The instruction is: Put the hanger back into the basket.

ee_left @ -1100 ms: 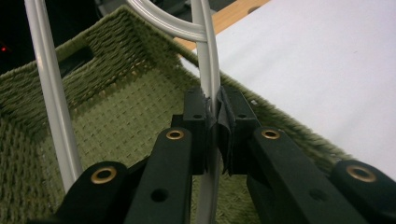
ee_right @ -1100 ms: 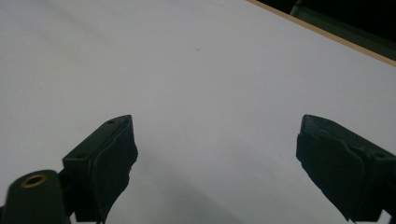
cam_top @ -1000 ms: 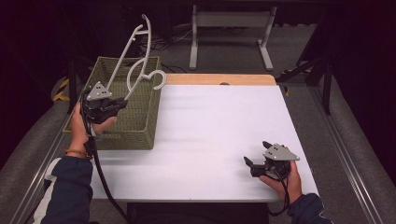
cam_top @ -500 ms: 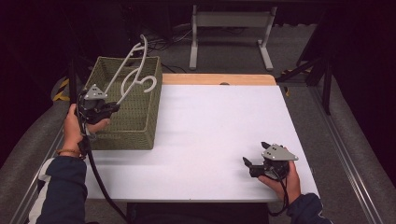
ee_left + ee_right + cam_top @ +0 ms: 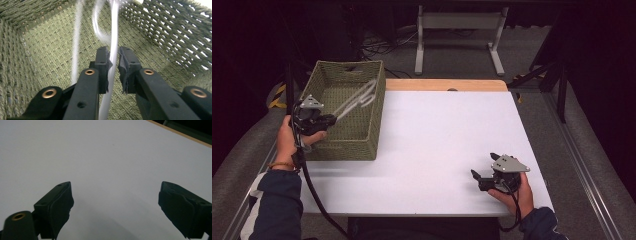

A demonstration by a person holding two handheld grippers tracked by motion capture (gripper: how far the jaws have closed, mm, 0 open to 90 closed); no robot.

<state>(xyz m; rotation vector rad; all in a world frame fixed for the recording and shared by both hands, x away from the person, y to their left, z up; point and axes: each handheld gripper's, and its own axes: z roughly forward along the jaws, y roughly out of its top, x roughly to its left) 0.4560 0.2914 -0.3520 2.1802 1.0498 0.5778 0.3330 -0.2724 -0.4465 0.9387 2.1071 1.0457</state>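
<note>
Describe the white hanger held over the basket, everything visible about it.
The white plastic-looking clothes hanger is thin-barred, with a curved hook end; motion blurs it. It slants from the left gripper up and away over the woven olive-green basket, inside its rim in the high view. One bar runs between the nearly closed jaws; whether they pinch it is unclear. Nothing else visibly touches it.

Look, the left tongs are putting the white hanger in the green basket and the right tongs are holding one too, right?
Not quite. The right tongs hold nothing: the right gripper view shows them wide open over the bare white table. The rest is right: the left tongs have the white hanger between them, over the green basket.
</note>
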